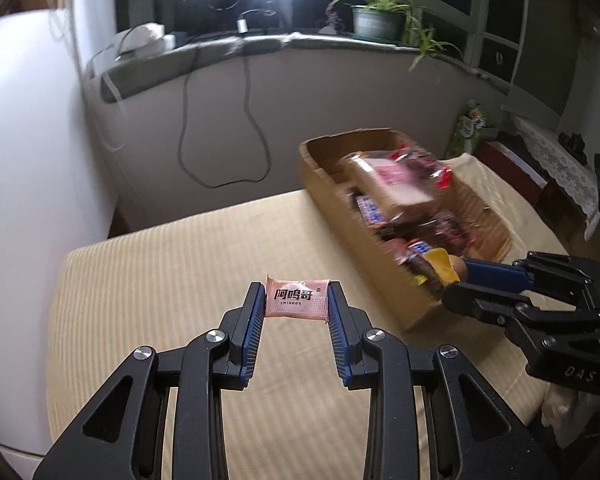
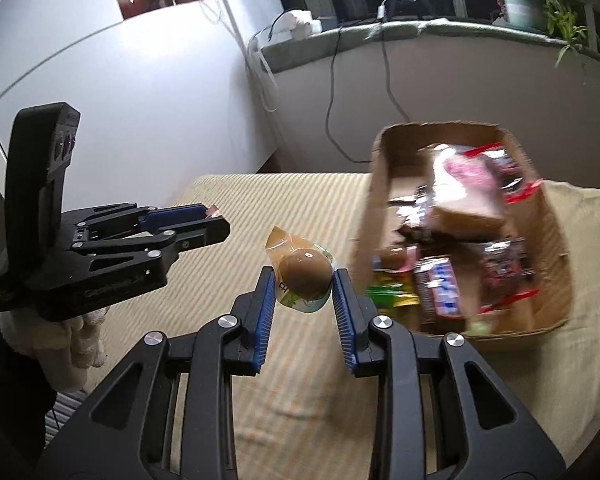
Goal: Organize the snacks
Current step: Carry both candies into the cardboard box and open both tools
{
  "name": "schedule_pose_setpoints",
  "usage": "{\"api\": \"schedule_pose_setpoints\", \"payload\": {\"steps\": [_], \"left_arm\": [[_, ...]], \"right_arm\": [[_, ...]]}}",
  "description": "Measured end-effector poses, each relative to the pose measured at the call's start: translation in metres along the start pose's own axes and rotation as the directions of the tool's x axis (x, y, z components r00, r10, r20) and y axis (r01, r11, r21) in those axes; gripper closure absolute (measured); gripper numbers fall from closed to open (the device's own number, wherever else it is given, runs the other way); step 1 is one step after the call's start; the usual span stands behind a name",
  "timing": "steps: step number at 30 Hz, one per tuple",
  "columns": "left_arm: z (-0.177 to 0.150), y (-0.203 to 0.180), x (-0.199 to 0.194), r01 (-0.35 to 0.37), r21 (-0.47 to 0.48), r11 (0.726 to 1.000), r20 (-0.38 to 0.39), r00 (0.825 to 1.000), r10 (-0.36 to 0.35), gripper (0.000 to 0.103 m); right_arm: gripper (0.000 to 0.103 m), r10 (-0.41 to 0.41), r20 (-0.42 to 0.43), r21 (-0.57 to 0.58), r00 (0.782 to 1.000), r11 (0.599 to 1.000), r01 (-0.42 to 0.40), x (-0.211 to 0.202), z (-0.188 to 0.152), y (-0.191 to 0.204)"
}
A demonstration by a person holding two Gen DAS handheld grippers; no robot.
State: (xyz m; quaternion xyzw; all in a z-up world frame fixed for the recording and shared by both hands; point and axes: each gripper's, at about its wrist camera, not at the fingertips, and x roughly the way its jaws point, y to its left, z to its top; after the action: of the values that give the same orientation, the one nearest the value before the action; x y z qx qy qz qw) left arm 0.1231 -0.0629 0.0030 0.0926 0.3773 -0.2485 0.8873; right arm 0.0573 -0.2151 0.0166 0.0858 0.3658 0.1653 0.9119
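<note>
1. We see the cardboard box [image 1: 404, 216] at 2 o'clock on the striped beige table [image 1: 172, 264]; from 9 to 12 o'clock the cloth lies bare up to its far edge.
2. Our left gripper [image 1: 297, 300] clamps a pink sachet [image 1: 297, 298] with black Chinese print, its long axis running 9 to 3.
3. Our right gripper [image 2: 303, 286] grips a wrapped brown bun [image 2: 302, 276], the wrapper tail pointing to 11 o'clock, just beside the box's near-left corner.
</note>
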Motion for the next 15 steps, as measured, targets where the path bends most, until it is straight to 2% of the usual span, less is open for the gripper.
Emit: {"api": "schedule_pose_setpoints", "payload": {"steps": [6,15], "left_arm": [[0.020,-0.044,0.008,0.037,0.036,0.999,0.012,0.999,-0.037,0.074],[0.035,-0.082,0.025,0.094,0.024,0.995,0.022,0.995,-0.095,0.074]], "right_arm": [[0.073,-0.031,0.035,0.021,0.999,0.999,0.030,-0.028,0.002,-0.043],[0.073,-0.087,0.040,0.036,0.995,0.996,0.086,-0.043,0.005,-0.097]]}}
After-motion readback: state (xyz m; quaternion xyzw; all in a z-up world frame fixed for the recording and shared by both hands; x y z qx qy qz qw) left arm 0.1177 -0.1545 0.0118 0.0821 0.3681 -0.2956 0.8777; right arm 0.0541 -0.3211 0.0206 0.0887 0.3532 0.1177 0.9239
